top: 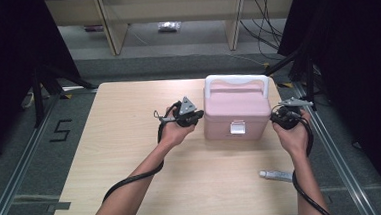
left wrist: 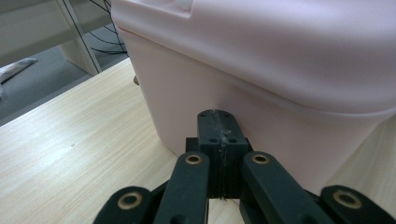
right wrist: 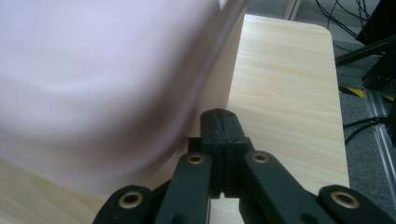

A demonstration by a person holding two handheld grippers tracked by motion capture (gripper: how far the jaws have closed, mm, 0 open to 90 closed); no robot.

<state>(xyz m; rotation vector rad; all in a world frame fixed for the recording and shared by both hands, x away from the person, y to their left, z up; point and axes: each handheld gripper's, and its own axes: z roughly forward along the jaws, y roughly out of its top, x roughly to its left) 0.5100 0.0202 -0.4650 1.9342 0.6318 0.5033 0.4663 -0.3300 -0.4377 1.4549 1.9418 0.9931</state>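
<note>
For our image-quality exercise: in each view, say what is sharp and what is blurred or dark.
High view: even light on the table and the pink box, black at both sides. Left gripper view: the left gripper is sharp, the box wall soft. Right gripper view: the right gripper and wood grain are sharp, the box a close, blurred mass.

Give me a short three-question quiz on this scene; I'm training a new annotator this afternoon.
1. True or false: both grippers have their jaws shut.
2. Which side of the pink box does the left gripper flank, seen in the high view? A) left B) right C) top
3. What lies on the table near the person's right forearm?

Key: 1. True; the right gripper flanks the box's other side. 2. A. 3. A small white tube.
</note>
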